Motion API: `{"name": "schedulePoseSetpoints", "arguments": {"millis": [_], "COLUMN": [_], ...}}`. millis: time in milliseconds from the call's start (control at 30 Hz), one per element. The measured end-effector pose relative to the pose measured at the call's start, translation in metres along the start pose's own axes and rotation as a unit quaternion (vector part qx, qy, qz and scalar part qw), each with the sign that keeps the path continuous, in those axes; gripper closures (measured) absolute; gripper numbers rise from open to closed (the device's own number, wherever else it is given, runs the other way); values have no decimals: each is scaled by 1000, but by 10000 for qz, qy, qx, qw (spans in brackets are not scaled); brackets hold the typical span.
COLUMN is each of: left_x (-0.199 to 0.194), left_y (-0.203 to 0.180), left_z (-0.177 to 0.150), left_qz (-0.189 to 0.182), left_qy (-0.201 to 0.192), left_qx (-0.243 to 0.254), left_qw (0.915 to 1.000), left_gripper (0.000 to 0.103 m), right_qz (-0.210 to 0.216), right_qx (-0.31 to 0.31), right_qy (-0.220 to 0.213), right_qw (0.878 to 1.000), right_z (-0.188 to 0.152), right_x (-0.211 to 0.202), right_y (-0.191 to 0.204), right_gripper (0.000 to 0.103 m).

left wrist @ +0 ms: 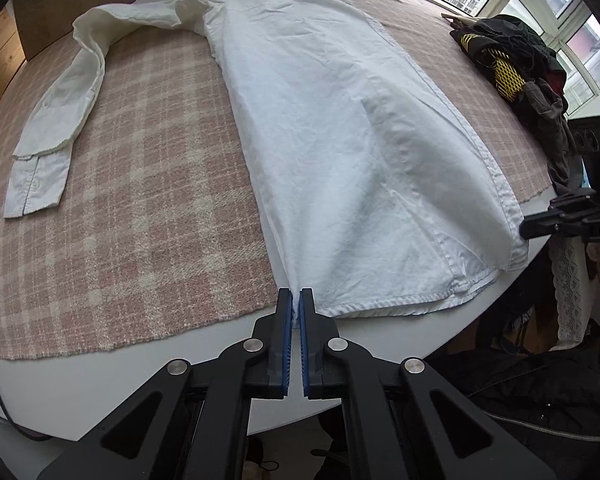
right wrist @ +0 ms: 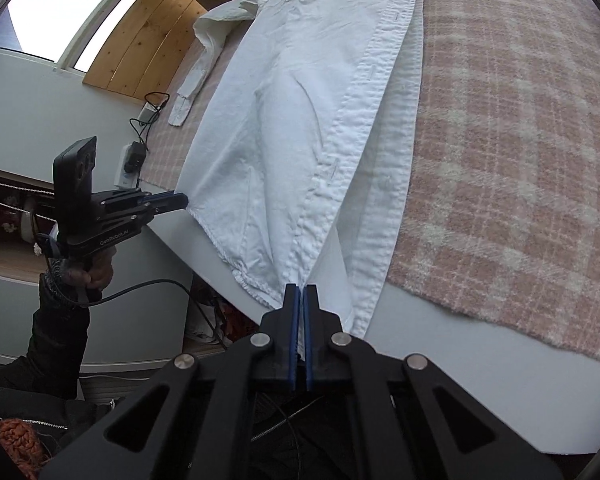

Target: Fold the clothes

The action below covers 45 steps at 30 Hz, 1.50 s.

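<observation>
A white long-sleeved shirt (left wrist: pixel 332 128) lies lengthwise on a pink plaid blanket (left wrist: pixel 140 208), one sleeve (left wrist: pixel 56 136) spread out to the left. In the left wrist view my left gripper (left wrist: pixel 300 300) is shut on the near left corner of the hem. At the right edge of that view, my right gripper (left wrist: pixel 524 230) meets the hem's other corner. The right wrist view shows the right gripper (right wrist: pixel 302 294) shut on the hem by the button placket (right wrist: pixel 352 128), the fabric lifted slightly into a ridge. My left gripper (right wrist: pixel 182 201) pinches the far hem corner there, held by a hand.
The blanket covers a white table (left wrist: pixel 180 364) whose front edge runs just under both grippers. A heap of dark clothes with yellow mesh (left wrist: pixel 512 64) sits at the back right. A power strip with cables (right wrist: pixel 130 164) lies beyond the table's left side.
</observation>
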<state>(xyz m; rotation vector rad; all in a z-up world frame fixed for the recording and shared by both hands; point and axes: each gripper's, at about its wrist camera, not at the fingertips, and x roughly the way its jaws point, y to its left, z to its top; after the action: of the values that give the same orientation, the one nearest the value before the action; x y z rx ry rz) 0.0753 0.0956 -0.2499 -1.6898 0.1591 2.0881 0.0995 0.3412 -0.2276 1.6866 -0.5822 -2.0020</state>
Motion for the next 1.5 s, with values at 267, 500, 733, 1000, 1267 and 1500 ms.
{"name": "schedulePoseSetpoints", "arguments": {"millis": [267,500,733,1000,1267,1500], "left_x": [5,-23,-20,21,24,22], "left_y": [0,-63,-116,-148,-152,-167], "left_z": [-2,40,81,76,70,56], "left_qz": [160,216,-454,-556,-617,-523], "left_qy": [200,-337,-350,-135,-141,-212], "left_qx": [154,430,878,1256,1314,1594], "left_qw": [9996,9983,9945,9904,9893,9856], "left_gripper": [92,93,91,85,79,63], "right_qz": [-881,-528,-987,-199,-2679,-606], "right_qx": [-127,-773,-554,-998,-1613,-1712], "right_qy": [368,-279,-754,-150,-405,163], "right_qw": [9954,9952,9907,9947,9490,9832], "right_z": [14,49,183,222,252,241], "right_x": [2,-44,-19,35,35,64], "right_y": [-8,34,-2,3,-6,23], "right_gripper": [98,93,93,89,95,82]}}
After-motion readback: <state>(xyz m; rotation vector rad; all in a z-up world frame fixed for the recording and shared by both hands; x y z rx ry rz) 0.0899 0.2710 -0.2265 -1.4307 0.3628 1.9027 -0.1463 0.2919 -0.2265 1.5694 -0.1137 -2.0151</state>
